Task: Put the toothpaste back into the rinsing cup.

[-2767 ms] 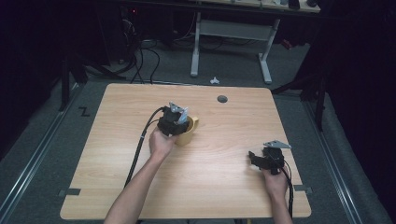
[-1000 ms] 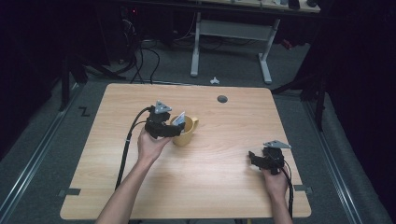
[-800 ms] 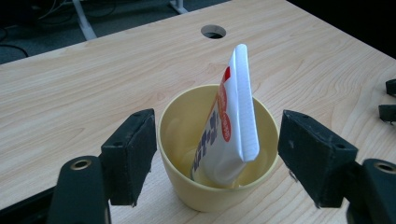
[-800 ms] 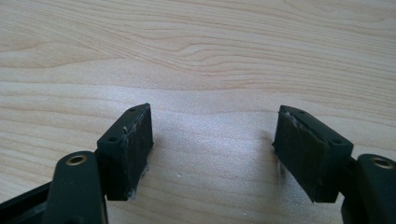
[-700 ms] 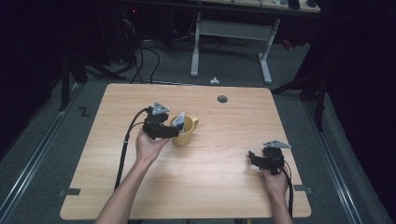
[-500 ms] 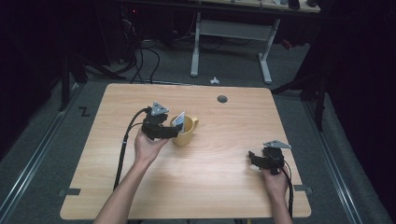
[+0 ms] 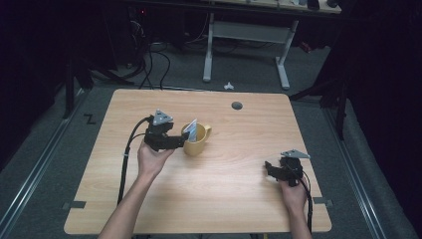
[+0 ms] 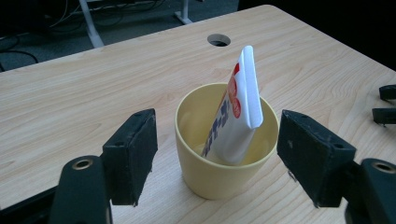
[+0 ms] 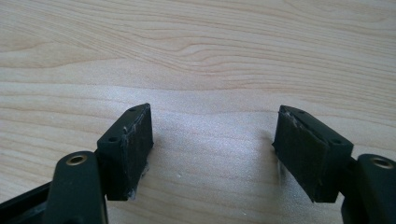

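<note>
While bare wood spreads wide around it on the table (image 7: pixel 239 199), a yellow cup (image 8: pixel 219 172) stands upright left of centre, its white tube (image 8: pixel 236 116) leaning upward; the left gripper (image 8: pixel 217 163) straddles it open-jawed, the right gripper (image 7: pixel 271 169) gapes empty near the right edge.

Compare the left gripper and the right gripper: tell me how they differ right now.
The left gripper has the yellow cup between its jaws, untouched; the right gripper has bare table between its own. In the high view the left works mid-table, the right sits near the table's right edge. Both are open, hand-held.
</note>
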`<move>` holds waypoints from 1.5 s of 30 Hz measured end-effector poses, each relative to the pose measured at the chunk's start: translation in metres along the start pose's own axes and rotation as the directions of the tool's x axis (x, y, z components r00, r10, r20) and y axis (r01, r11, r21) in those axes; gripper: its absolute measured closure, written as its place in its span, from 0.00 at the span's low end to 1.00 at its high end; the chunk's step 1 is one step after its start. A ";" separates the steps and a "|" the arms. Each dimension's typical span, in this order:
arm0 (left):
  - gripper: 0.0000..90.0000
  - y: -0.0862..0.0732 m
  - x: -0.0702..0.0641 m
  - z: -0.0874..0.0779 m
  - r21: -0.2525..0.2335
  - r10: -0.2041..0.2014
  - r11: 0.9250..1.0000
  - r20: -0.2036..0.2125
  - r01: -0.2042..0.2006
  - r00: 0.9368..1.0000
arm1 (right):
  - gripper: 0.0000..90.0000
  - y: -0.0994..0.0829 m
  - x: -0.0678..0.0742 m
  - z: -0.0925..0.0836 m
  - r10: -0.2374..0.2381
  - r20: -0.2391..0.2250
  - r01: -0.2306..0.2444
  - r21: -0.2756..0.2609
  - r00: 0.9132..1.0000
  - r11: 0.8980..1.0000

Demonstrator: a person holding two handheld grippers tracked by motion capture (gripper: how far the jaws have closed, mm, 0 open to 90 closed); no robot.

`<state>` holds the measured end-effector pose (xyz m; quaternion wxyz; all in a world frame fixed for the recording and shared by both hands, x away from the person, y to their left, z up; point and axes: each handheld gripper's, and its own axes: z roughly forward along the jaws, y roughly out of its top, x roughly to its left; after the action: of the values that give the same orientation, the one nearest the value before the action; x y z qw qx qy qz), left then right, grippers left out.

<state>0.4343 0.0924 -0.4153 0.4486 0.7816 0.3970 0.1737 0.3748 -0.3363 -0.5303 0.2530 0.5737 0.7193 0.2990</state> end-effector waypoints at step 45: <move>0.34 -0.015 0.015 -0.038 -0.060 -0.057 0.997 -0.010 0.057 0.998 | 0.31 0.000 0.000 0.000 0.000 0.000 0.000 0.000 1.000 1.000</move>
<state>0.4130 0.1294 -0.4092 0.4740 0.7553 0.4164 0.1771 0.3749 -0.3362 -0.5303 0.2531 0.5737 0.7193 0.2991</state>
